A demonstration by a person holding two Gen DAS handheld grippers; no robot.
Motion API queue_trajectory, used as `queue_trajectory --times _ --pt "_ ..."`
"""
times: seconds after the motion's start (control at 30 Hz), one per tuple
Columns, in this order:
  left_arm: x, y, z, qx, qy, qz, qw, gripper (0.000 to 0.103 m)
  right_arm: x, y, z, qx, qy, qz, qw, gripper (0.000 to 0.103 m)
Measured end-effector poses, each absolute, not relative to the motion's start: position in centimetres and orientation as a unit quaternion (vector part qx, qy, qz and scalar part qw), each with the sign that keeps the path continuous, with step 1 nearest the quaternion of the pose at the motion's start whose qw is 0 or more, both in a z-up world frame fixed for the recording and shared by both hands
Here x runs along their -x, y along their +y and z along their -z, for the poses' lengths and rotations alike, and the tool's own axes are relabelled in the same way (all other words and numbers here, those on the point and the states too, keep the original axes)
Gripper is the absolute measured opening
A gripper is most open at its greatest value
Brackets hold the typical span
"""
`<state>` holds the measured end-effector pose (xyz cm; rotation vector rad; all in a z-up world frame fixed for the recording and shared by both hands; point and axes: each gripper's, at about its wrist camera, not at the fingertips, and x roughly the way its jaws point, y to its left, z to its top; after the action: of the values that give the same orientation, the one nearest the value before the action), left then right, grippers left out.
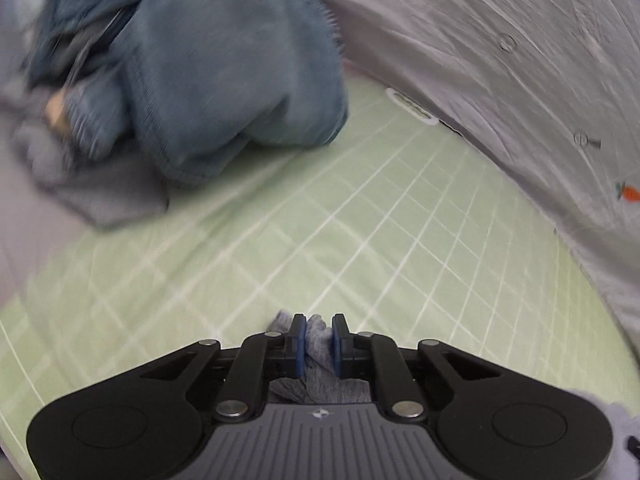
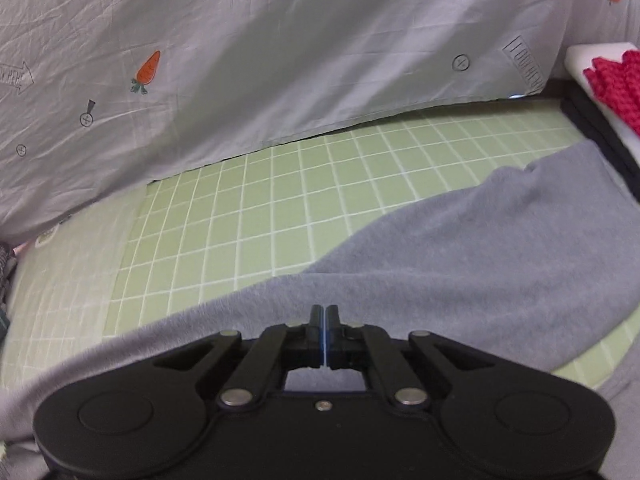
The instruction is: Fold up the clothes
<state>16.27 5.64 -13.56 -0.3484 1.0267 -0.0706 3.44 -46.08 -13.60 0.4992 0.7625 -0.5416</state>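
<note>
Showing blue jeans [image 1: 224, 80], left view only

Two matte black grippers, as my wrist cameras show them.

My left gripper [image 1: 319, 334] has blue pads inside the jaws, silver pivot rivets behind them, and a ribbed grey plate with a small emblem further back. My right gripper [image 2: 324, 322] matches, with a plain black plate and one small screw.

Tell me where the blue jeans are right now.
In the left wrist view the blue jeans lie bunched at upper left on the green grid mat, partly on grey clothing, beside the grey carrot-print sheet.
</note>
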Motion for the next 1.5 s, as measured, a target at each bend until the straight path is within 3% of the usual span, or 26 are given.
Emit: queue_trajectory --times 0.1,0.27,0.33,0.37,0.4,0.43,0.63,0.77,0.83,0.9,0.97,1.03,1.07,1.1,1.17,1.23,1.33,1.37,1.4,1.5 --pt "-16.0 6.2 13.9 0.19 0.489 0.033 0.851 0.015 -4.2 -46.1 14.3 -0.247 0.37 0.254 0.859 0.035" --pt "-15.7 6.1 14.0 0.184 0.484 0.035 0.855 0.015 -7.3 -46.6 15.8 -0.262 0.398 0.268 0.837 0.05" --pt "-15.5 6.2 14.1 0.185 0.482 0.034 0.855 0.015 -8.4 -46.6 16.6 -0.259 0.416 0.282 0.825 0.05" --pt "-15.5 6.2 14.1 0.187 0.482 0.034 0.856 0.015 -8.6 -46.5 17.0 -0.261 0.42 0.281 0.822 0.043" --pt "-15.4 6.3 14.1 0.189 0.481 0.033 0.855 0.015 -8.4 -46.4 17.3 -0.268 0.422 0.271 0.822 0.016" --pt "-15.4 6.4 14.1 0.192 0.48 0.033 0.855 0.015 -8.2 -46.3 17.7 -0.276 0.423 0.259 0.823 0.0" --pt "-15.2 8.0 13.7 0.248 0.476 0.036 0.843 0.014 -3.1 -44.3 15.6 -0.233 0.388 0.256 0.854 0.0" --pt "-15.3 7.6 13.9 0.232 0.482 0.044 0.844 0.014 -0.2 -45.1 14.6 -0.246 0.379 0.258 0.854 0.0" --pt "-15.3 7.3 14.0 0.226 0.486 0.046 0.843 0.014 -0.5 -45.7 14.5 -0.256 0.375 0.258 0.853 0.009" --pt "-15.3 7.2 14.0 0.23 0.485 0.045 0.843 0.014 -1.8 -46.1 14.6 -0.257 0.381 0.266 0.847 0.051" --pt "-15.2 7.3 14.0 0.235 0.484 0.044 0.842 0.015 -3.5 -46.3 14.8 -0.254 0.385 0.269 0.846 0.059" --pt "-15.0 7.6 14.2 0.242 0.485 0.042 0.84 0.015 -5.5 -46.5 15.4 -0.25 0.401 0.268 0.84 0.072" --pt "-15.0 7.8 14.3 0.247 0.486 0.041 0.838 0.015 -6.5 -46.4 15.7 -0.242 0.409 0.267 0.838 0.091" --pt "-14.9 8.0 14.5 0.252 0.486 0.039 0.836 0.015 -7.6 -46.4 16.0 -0.231 0.417 0.263 0.839 0.1" --pt "-14.7 8.3 14.7 0.262 0.487 0.037 0.832 0.015 -9.2 -46.2 16.9 -0.21 0.438 0.266 0.833 0.1" --pt "-14.6 8.5 14.8 0.268 0.486 0.034 0.831 0.015 -10.0 -46.3 17.7 -0.21 0.459 0.268 0.821 0.092" --pt "-14.5 8.5 14.9 0.271 0.485 0.033 0.831 0.015 -9.4 -46.1 17.6 -0.209 0.456 0.262 0.824 0.059" --pt "-14.5 8.4 14.9 0.269 0.485 0.033 0.831 0.015 -9.1 -46.0 17.4 -0.207 0.454 0.254 0.828 0.026" --pt "-14.6 8.3 14.8 0.266 0.485 0.034 0.832 0.015 -8.8 -46.0 17.2 -0.204 0.453 0.246 0.832 0.003" --pt "-14.5 8.1 14.4 0.251 0.481 0.04 0.839 0.015 -6.4 -46.4 16.0 -0.228 0.419 0.239 0.845 0.0"
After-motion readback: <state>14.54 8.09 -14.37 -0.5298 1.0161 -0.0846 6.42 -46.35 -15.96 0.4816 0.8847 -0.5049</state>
